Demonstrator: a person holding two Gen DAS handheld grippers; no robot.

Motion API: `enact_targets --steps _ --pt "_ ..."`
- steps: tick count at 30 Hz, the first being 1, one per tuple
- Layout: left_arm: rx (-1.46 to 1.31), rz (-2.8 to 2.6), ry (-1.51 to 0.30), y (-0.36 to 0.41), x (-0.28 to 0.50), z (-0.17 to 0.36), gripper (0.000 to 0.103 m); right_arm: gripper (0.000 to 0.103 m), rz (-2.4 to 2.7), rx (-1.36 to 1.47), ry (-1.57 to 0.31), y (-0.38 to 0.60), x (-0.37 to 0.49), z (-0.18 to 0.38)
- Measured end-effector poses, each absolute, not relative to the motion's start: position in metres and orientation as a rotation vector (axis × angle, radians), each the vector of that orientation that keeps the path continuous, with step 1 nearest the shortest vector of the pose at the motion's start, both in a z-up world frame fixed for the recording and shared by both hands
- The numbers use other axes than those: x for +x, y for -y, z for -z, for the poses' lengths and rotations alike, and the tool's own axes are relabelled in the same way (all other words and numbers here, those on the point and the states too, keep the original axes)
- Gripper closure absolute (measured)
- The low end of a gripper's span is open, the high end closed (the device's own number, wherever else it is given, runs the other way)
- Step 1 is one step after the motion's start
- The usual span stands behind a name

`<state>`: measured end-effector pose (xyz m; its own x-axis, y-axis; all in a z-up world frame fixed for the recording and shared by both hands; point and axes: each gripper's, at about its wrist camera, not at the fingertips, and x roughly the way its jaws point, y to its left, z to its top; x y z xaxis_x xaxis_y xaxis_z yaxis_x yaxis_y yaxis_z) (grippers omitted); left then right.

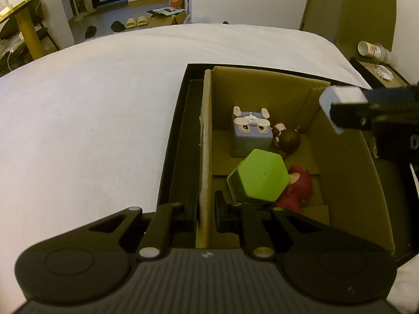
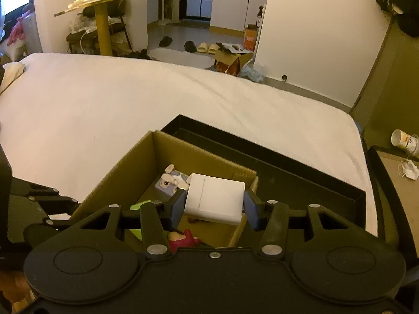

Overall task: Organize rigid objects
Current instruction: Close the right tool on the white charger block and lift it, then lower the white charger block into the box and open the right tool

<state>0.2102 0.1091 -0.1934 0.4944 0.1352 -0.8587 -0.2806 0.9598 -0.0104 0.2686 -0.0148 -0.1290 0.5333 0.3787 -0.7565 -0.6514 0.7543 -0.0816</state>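
White bedding covers the bed (image 1: 91,99) that fills our view, with slippers (image 1: 136,21) on the floor of the dim room beyond. Nearest its left edge, our left tongs (image 1: 205,214) straddle the left wall of the cardboard box (image 1: 348,172), one finger outside it and one inside, set narrow around that wall; we cannot tell whether they actually press it. That box sits inside a shallow black tray (image 1: 172,141) resting on the bed. Inside the box, from left to right, we see a blue-grey cube toy with rabbit ears (image 1: 250,134) toward the far wall, a green hexagonal container (image 1: 259,180) lying on its side in front of it, a brown round-headed figure (image 1: 286,138) just beside the cube, and a pink figure (image 1: 298,188) touching the green container. Farther right, our right tongs (image 2: 213,208) hold a white rectangular block (image 2: 214,198) clamped between their blue pads (image 2: 175,208), above the box and clear of the toys. At the far right, a paper cup (image 2: 404,141) lies tipped on a bedside stand (image 2: 392,167).
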Motion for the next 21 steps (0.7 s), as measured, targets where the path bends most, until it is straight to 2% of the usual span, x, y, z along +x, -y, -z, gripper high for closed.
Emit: enact_targets --steps 21 --pt "-0.172 -0.245 -1.010 -0.111 0.209 0.192 0.092 0.057 -0.613 -0.434 -0.799 0.005 0.263 0.141"
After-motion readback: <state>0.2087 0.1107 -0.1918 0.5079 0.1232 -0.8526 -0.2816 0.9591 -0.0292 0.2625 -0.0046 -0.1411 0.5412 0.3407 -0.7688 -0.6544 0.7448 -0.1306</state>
